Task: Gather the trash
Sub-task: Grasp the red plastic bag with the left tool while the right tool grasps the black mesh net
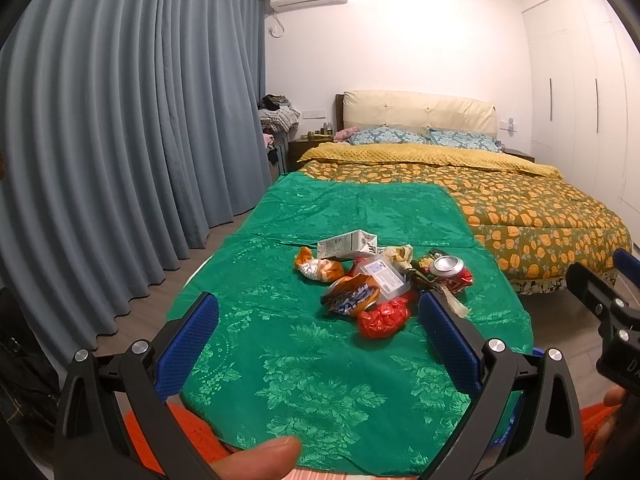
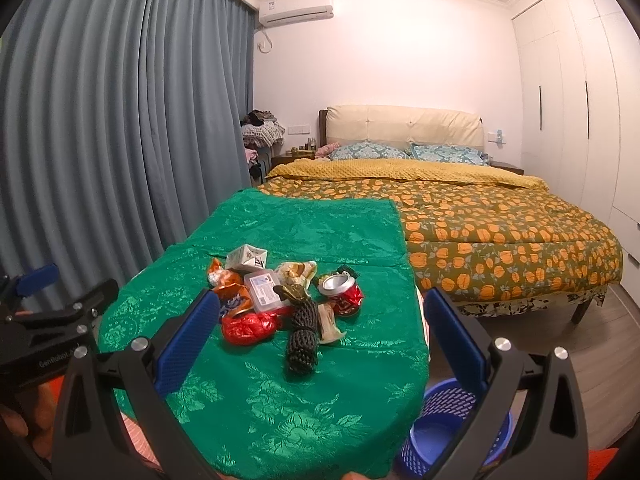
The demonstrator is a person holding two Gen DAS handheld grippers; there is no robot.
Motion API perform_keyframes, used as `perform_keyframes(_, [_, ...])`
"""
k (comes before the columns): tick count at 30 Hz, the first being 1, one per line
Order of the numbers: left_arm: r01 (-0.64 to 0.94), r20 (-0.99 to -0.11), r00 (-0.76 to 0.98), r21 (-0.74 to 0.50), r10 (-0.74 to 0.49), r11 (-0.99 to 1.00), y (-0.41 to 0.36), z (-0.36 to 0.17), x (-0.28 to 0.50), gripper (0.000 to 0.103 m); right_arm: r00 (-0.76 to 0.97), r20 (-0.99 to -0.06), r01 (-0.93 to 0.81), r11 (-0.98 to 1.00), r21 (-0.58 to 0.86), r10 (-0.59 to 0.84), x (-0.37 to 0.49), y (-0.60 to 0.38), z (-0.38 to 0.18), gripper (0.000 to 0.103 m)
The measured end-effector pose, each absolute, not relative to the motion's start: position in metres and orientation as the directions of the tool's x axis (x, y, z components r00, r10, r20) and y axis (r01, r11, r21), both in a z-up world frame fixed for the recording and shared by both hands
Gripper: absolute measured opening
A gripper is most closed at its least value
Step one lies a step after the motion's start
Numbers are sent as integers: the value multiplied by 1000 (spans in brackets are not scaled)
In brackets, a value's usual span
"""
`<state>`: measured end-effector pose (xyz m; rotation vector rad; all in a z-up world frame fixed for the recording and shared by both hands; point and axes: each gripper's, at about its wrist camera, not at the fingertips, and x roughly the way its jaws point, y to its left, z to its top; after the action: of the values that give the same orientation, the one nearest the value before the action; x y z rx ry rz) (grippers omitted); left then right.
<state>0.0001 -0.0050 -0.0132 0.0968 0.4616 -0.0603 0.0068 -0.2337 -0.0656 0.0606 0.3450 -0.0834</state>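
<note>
Trash sits heaped mid-table on the green cloth, nearer the right edge than the left. Back of the pile, a white carton lies on its side, an orange snack wrapper just left of it. A clear plastic box rests on top of the heap, and a blue-and-orange wrapper lies against its near side. Right of that, a crushed red can shows its silver top tilted toward the lens. Nearest the front edge, a red crumpled bag and a black foam net sleeve stick out, the sleeve pointing at the camera, with a pale scrap touching its right side.

Left gripper hovers over the near half of the table, jaws wide apart, nothing between them; a thumb shows at the bottom. Right gripper likewise spread wide and empty, its blue pads framing the pile.

Down off the table's near right corner, a blue basket stands on the floor, partly hidden behind the right finger. Beyond the far edge, a bed with an orange-patterned quilt; grey-blue curtains run along the left side, a white wardrobe on the right.
</note>
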Motion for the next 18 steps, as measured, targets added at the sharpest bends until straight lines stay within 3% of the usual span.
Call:
perform_keyframes(6, [94,-450,892,82,-47,992,-5,-13,5,99,944,-324,78,996,35,-63,8,-233,-66,98])
perform_keyframes(10, [106,-496,867,82,-51,991,0,-25,12,99,946,-315,89,996,21,-78,10,-236,-69,98])
perform_keyframes(18, [120,-605,794,61,-59,991,14,-71,48,99,902,-422,114,993,24,-94,40,-259,-103,99])
